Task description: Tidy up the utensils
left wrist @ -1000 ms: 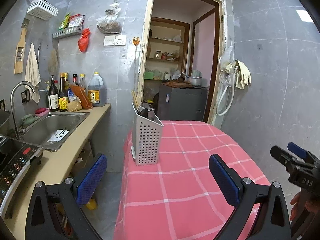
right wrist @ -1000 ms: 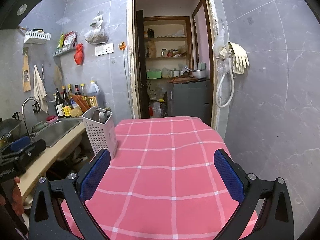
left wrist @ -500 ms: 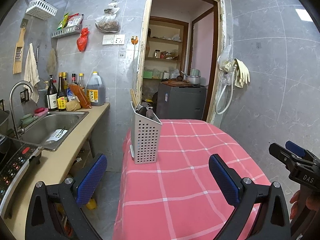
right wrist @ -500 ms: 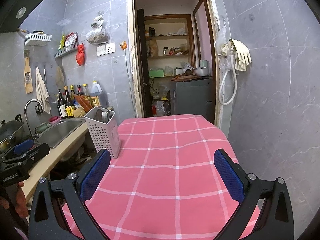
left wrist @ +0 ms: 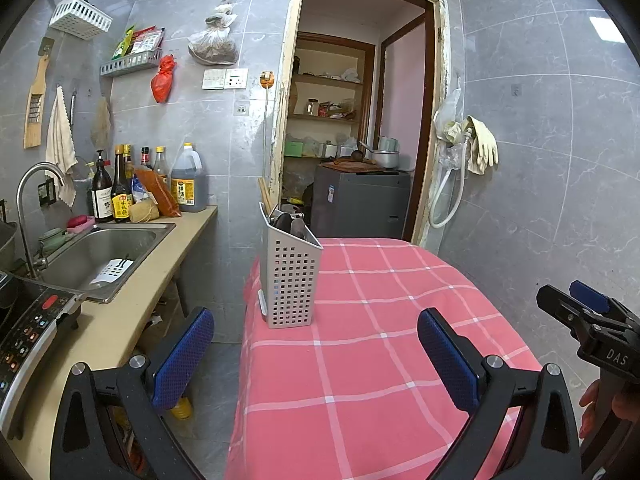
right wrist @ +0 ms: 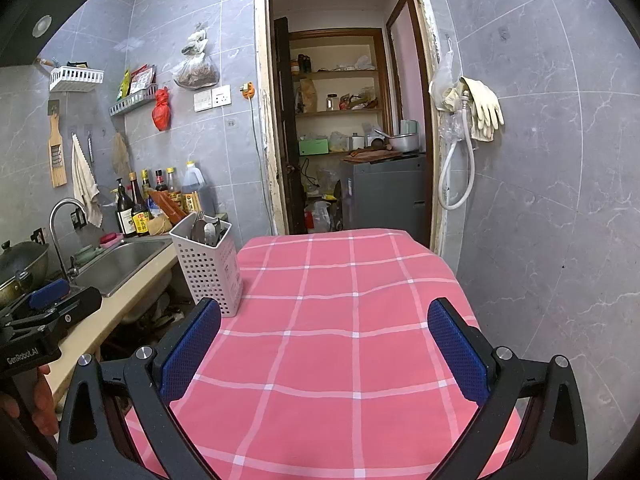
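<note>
Utensils stand upright in a white perforated holder at the left edge of the desk, which is covered with a pink checked cloth. Spoon bowls and a fork show above the rim in the right wrist view; exact count cannot be told. Left tongs: jaws wide apart, nothing between them, held above the near left part of the desk; holder lies ahead of them, closer to the left finger, not touching. Right tongs: jaws wide apart, empty, over the near middle of the desk; holder sits ahead and to the left, just beyond the left finger tip, apart from it. Sink and bottles are on the counter left of the desk. Desk surface between the jaws is bare cloth.
</note>
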`<state>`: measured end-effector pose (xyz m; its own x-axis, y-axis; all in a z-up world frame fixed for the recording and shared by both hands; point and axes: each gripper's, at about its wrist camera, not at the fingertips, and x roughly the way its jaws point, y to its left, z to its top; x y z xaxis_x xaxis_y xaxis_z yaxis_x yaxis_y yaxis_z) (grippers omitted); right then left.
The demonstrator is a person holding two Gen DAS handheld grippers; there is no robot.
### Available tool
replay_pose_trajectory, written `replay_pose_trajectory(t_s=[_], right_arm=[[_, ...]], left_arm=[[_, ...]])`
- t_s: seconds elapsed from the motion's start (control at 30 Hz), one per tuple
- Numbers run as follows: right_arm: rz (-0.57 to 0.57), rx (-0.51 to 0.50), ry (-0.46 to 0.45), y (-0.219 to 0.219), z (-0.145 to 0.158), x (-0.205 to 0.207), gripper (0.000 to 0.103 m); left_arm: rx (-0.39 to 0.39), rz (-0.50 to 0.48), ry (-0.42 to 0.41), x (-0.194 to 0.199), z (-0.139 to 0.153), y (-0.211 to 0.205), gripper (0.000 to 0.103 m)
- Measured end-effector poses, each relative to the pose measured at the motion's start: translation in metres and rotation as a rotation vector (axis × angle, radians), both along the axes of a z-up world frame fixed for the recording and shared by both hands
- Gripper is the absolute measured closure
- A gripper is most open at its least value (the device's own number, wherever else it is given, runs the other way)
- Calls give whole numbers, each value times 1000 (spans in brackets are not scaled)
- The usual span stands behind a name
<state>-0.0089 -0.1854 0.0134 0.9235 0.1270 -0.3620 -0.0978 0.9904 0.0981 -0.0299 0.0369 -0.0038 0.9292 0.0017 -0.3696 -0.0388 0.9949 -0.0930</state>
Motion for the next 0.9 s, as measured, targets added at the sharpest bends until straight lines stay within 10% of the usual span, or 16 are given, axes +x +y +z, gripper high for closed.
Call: replay_pose_trajectory(t_s=[0.9], right_arm=[[0,4,1,-1,0,1,1]], left_arm=[[-1,-3,7,3,-3,-1,1]])
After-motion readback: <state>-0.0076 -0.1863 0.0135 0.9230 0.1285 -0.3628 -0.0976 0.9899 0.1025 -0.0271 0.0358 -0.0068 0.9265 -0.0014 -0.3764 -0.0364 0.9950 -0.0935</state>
